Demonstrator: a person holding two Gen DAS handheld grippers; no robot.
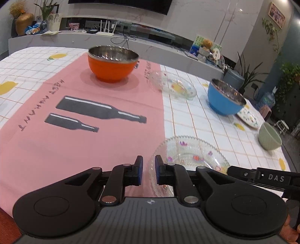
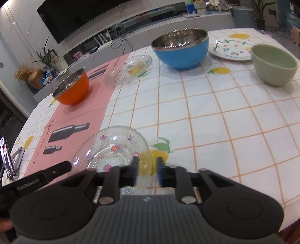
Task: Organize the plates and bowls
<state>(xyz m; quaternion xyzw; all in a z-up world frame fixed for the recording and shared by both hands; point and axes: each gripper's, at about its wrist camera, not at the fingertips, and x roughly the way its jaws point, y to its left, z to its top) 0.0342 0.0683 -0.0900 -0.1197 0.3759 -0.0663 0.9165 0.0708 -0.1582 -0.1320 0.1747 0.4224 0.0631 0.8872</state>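
Both grippers sit at the near glass plate (image 1: 189,157) on the checked tablecloth (image 2: 215,116): the left gripper (image 1: 148,171) stands slightly parted with the plate's left rim in the gap, pads not pressing it. Right gripper (image 2: 147,169), parted wider, straddles its right rim, not clamped. Beyond stand an orange bowl (image 1: 112,63), a blue bowl (image 2: 181,48) and a green bowl (image 2: 273,63).

A dark TV (image 1: 120,4) hangs on a pale marble wall (image 1: 215,20) above a long grey shelf (image 1: 78,36) carrying a router (image 1: 107,28), gold vase (image 1: 24,23) and plants (image 1: 46,10).
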